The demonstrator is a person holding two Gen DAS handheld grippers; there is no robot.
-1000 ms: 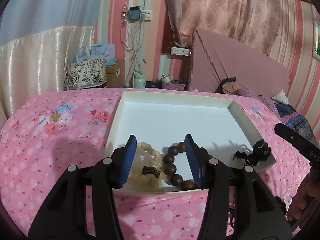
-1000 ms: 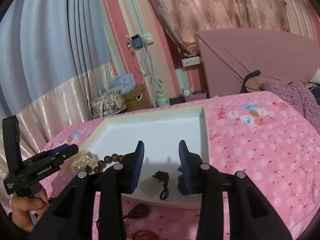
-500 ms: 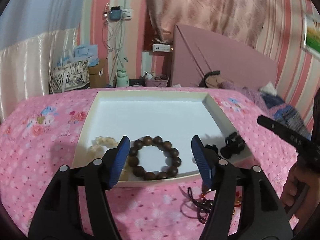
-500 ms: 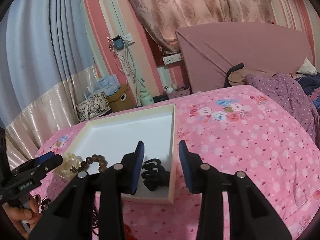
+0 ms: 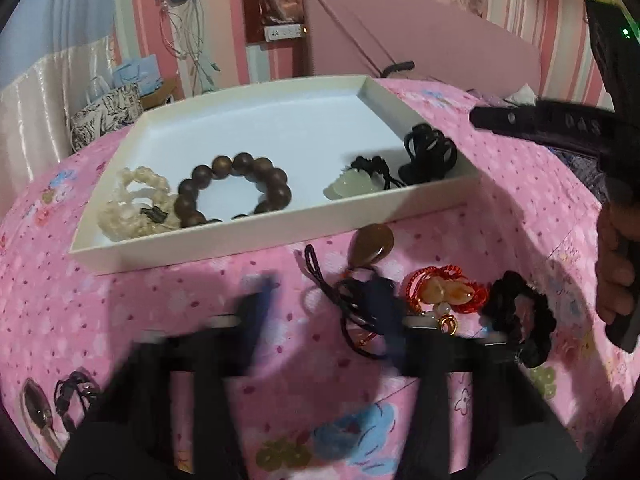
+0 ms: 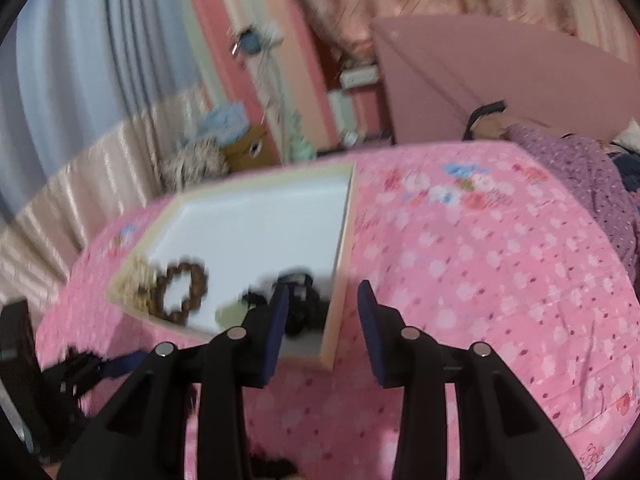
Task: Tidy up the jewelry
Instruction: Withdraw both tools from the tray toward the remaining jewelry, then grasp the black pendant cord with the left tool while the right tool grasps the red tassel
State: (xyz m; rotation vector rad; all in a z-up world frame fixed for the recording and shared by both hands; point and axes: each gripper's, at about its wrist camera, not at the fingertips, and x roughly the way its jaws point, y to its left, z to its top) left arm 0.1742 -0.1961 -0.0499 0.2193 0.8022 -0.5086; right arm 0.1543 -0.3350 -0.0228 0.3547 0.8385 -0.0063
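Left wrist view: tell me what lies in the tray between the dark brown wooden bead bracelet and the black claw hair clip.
A pale green jade pendant on black knotted cord, in the left wrist view.

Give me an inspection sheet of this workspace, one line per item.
Surface: pink floral bedspread.
Job's things: white tray holds cream bracelet, brown bead bracelet, pale jade pendant, black hair claw. On the bedspread: brown teardrop pendant, red-corded amber charm, black scrunchie.
Clutter: nothing seen.
Grippers: left gripper blurred, open, empty; right gripper open, empty.
Cables: wires hanging at wall socket.
Surroundings: curtains, striped wall.
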